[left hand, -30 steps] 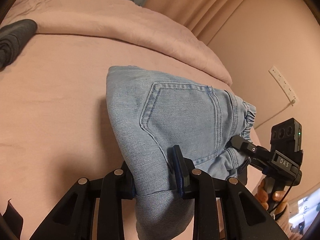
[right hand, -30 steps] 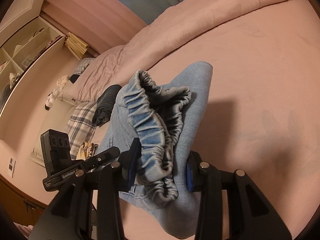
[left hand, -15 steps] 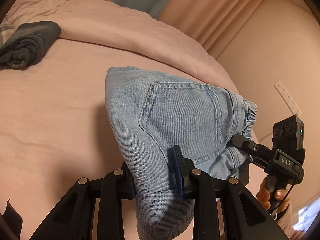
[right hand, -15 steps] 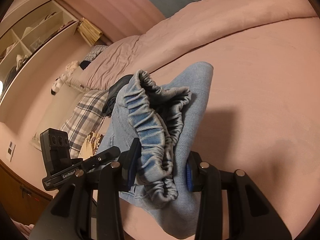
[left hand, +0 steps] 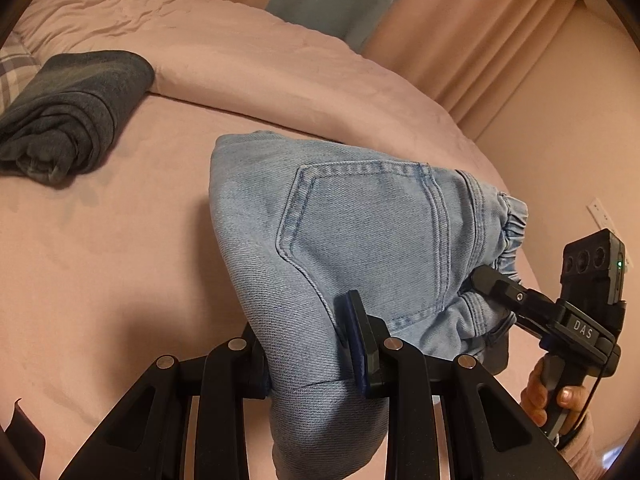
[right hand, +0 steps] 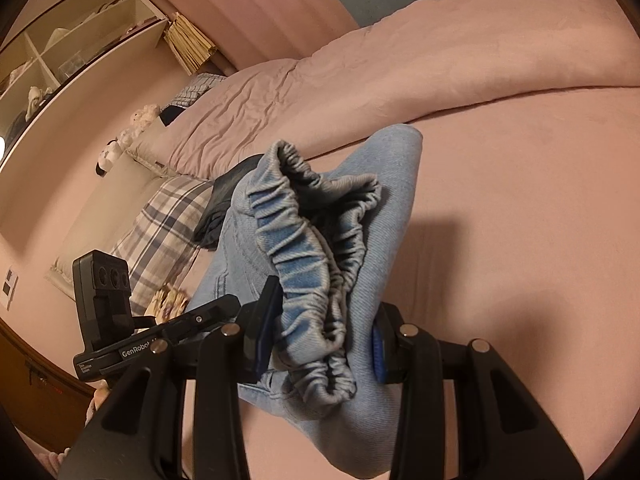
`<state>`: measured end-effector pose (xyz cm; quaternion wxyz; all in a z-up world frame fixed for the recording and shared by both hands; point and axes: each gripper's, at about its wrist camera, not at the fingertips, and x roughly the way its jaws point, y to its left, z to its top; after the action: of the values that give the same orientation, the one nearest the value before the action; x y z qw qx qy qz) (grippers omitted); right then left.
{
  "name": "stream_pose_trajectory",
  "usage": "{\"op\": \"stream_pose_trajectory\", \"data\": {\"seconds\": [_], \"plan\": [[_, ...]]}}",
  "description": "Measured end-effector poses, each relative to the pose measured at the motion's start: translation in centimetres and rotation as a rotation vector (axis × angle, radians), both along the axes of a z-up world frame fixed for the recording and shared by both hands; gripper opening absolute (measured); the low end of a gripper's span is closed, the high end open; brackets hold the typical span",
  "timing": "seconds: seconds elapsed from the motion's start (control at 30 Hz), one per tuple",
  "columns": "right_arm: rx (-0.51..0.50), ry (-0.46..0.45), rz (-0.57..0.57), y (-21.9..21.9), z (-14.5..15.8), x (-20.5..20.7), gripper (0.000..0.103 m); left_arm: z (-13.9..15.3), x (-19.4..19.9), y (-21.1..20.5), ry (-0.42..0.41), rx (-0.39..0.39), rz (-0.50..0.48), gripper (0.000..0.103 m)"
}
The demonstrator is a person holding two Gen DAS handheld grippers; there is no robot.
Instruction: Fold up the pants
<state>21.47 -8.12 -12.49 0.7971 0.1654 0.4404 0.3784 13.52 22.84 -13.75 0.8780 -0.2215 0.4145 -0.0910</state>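
Folded light blue denim pants (left hand: pixel 360 240) with a back pocket and an elastic waistband hang in the air above the pink bed (left hand: pixel 100 260). My left gripper (left hand: pixel 308 344) is shut on the folded edge of the pants. My right gripper (right hand: pixel 320 340) is shut on the gathered waistband end (right hand: pixel 312 240). The right gripper also shows at the right of the left wrist view (left hand: pixel 532 312), and the left gripper at the left of the right wrist view (right hand: pixel 192 324).
A folded dark grey garment (left hand: pixel 68 116) lies at the far left of the bed. A pink duvet (left hand: pixel 260 64) is heaped along the far side. A plaid pillow (right hand: pixel 168 232), shelves (right hand: pixel 60 48) and curtains (left hand: pixel 460 20) lie beyond.
Both grippers have swung with the pants held between them; the dark garment has come further into the left wrist view. The grips are unchanged.
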Motion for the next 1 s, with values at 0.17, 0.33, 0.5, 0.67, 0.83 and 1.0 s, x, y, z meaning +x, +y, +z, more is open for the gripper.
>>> {"op": "stream_pose_trajectory", "data": {"seconds": [0.17,0.33,0.5,0.67,0.83,1.0], "plan": [[-0.015,0.012,0.002,1.4,-1.1,2.3,0.039,-1.2,1.6,0.6,0.024,-0.004,0.002,0.028],[-0.022,0.031,-0.014,1.9,-2.4,3.6,0.039,-2.3,2.6,0.3,0.05,0.003,-0.007,0.028],[-0.043,0.062,-0.044,1.4,-4.1,4.4,0.039,-4.3,3.9,-0.3,0.086,0.007,-0.02,0.028],[-0.091,0.105,-0.054,0.9,-5.9,5.1,0.039,-5.5,4.5,-0.7,0.106,0.029,-0.024,0.028],[-0.083,0.12,-0.049,0.5,-6.5,5.3,0.04,-5.4,4.4,-0.4,0.105,0.035,-0.028,0.028],[-0.089,0.126,-0.059,0.2,-6.9,5.3,0.04,-5.4,4.6,-0.3,0.105,0.042,-0.027,0.028]]}}
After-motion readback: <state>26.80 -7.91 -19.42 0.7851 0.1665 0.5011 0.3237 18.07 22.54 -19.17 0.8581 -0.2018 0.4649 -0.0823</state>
